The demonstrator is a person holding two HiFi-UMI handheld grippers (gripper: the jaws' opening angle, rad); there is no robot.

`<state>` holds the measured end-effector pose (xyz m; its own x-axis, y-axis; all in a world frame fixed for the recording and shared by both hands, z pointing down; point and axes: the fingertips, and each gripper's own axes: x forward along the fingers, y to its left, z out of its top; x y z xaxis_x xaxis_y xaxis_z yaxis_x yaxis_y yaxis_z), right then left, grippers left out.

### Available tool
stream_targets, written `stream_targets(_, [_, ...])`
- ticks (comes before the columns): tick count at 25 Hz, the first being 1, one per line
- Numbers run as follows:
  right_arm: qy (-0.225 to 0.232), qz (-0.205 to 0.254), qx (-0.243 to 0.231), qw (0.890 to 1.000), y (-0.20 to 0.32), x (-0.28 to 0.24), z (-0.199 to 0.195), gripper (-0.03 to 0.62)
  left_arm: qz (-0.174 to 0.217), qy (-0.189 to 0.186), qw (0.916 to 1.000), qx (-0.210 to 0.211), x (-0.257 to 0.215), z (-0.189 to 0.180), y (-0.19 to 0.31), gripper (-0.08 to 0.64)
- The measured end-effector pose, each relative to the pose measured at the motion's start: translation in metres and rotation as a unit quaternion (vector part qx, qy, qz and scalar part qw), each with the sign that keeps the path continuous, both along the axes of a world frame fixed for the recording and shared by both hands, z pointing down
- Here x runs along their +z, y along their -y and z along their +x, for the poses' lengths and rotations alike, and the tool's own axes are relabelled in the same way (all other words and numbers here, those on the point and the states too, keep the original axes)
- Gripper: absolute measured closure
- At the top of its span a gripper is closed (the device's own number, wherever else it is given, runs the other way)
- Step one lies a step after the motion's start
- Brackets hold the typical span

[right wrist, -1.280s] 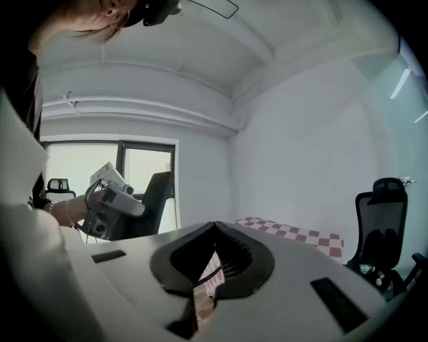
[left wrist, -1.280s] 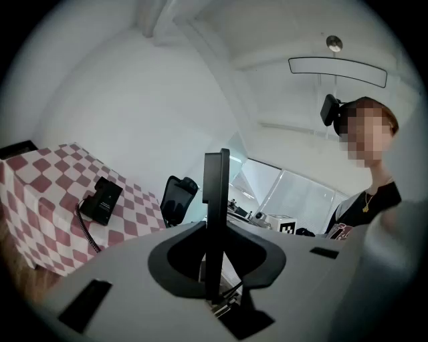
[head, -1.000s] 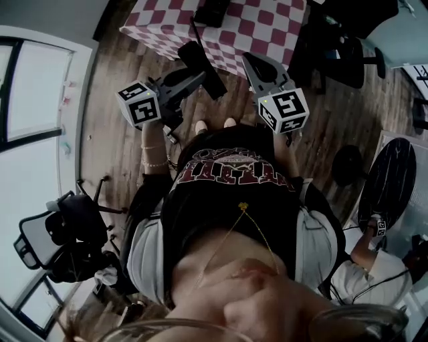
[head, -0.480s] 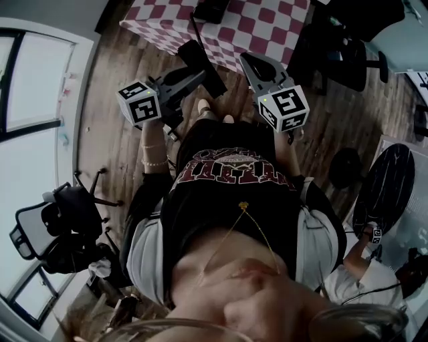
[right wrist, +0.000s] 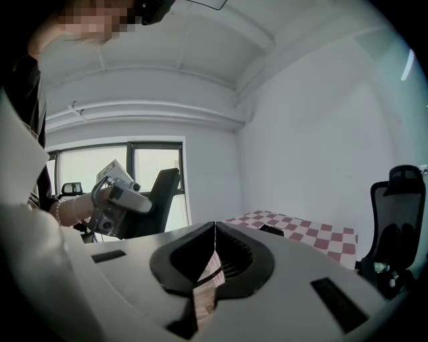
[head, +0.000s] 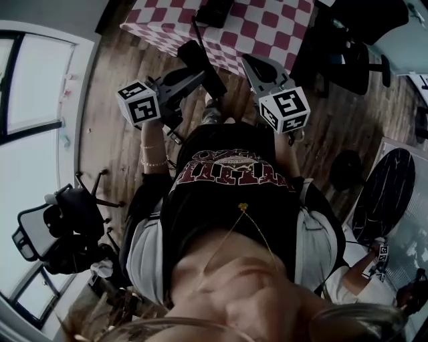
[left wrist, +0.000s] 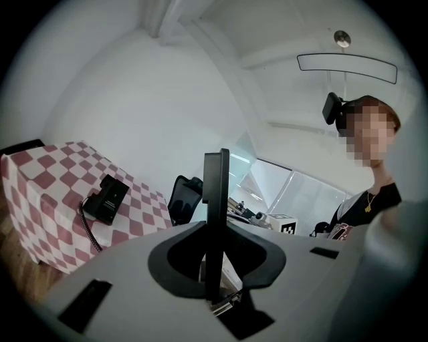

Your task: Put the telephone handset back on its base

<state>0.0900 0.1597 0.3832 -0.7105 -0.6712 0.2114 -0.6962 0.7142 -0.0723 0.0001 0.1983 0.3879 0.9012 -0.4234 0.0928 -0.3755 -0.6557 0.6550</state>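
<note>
Starting at the left of the head view: window (head: 33, 87), a black office chair (head: 67, 227) below it, on a wood floor (head: 120, 147). The left gripper (head: 190, 79) is next, held roughly level at about waist height, marker cube at its rear. Its jaws are clamped on the black handset (head: 204, 70). In the left gripper view the handset (left wrist: 215, 200) stands edge-on as a thin upright slab between the two jaws.

The handset is in the air, over the floor just short of the table's near edge. It is not on the base and is well apart from it. The table (head: 267, 27) has a red and white checked cloth and sits at the top middle. The black base (head: 212, 12) lies on the cloth near the far edge. A dark cord (head: 194, 30) runs from the base toward the handset. The left gripper view also shows the base (left wrist: 105, 198) flat on the cloth with the coiled cord (left wrist: 90, 230) hanging off the table side.

The right gripper (head: 254, 63) is just right of the handset and not touching it. It tips slightly down toward the table edge. Its jaws are closed together with nothing between them, and the right gripper view shows them meeting in a single line. A second dark chair (head: 354, 33) is at top right, and another person (head: 354, 284) is at bottom right.
</note>
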Motion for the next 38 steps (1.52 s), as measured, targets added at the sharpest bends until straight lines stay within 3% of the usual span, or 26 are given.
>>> stream_targets(12, [0.000,-0.005,-0.007,1.000,0.053,-0.001,-0.023,0.572,-0.005,-0.004,0.9999,-0.008,0.001,-0.025,0.052,0.479])
stream_targets(38, [-0.004,-0.013,0.022,1.000,0.140,0.006,-0.062,0.572,-0.021,-0.013,0.9988,0.042,0.010,-0.062,0.142,0.479])
